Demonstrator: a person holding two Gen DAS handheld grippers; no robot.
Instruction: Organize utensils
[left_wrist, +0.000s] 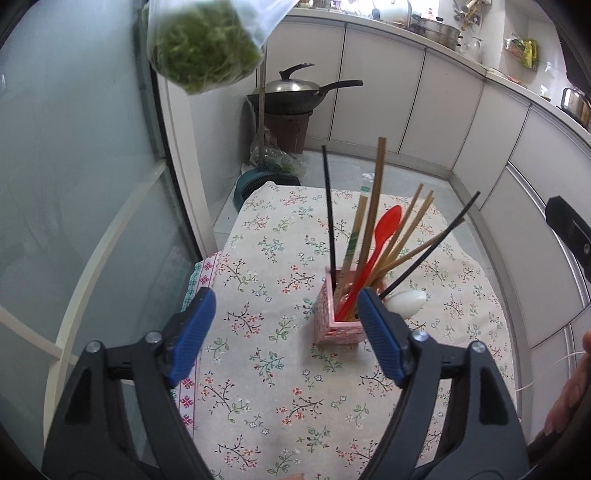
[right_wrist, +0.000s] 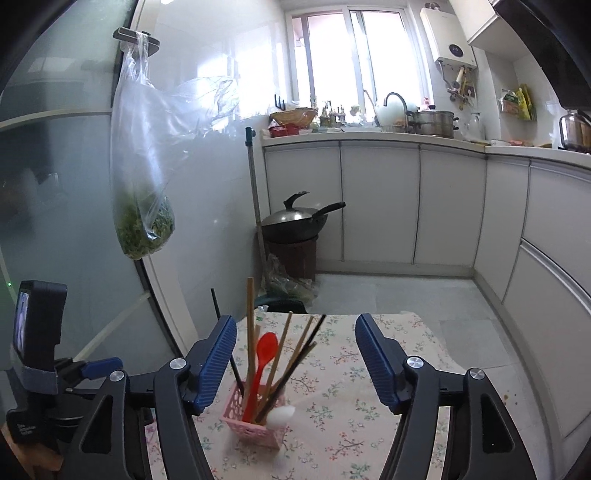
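A pink lattice utensil holder (left_wrist: 338, 326) (right_wrist: 255, 424) stands on a table with a floral cloth (left_wrist: 258, 354) (right_wrist: 351, 413). It holds wooden chopsticks (left_wrist: 376, 206) (right_wrist: 250, 325), black chopsticks (left_wrist: 329, 214) (right_wrist: 308, 350), a red spoon (left_wrist: 373, 251) (right_wrist: 260, 365) and a white spoon (left_wrist: 406, 301) (right_wrist: 280, 415). My left gripper (left_wrist: 286, 306) is open and empty, above the table just left of the holder. My right gripper (right_wrist: 295, 334) is open and empty, above and behind the holder.
A plastic bag of greens (left_wrist: 201, 48) (right_wrist: 144, 221) hangs by the glass door (left_wrist: 74, 184) at left. A wok (left_wrist: 291, 90) (right_wrist: 295, 219) sits on a bin by the white cabinets (left_wrist: 436, 110) (right_wrist: 380, 203). The left gripper's camera body (right_wrist: 37, 347) is at left.
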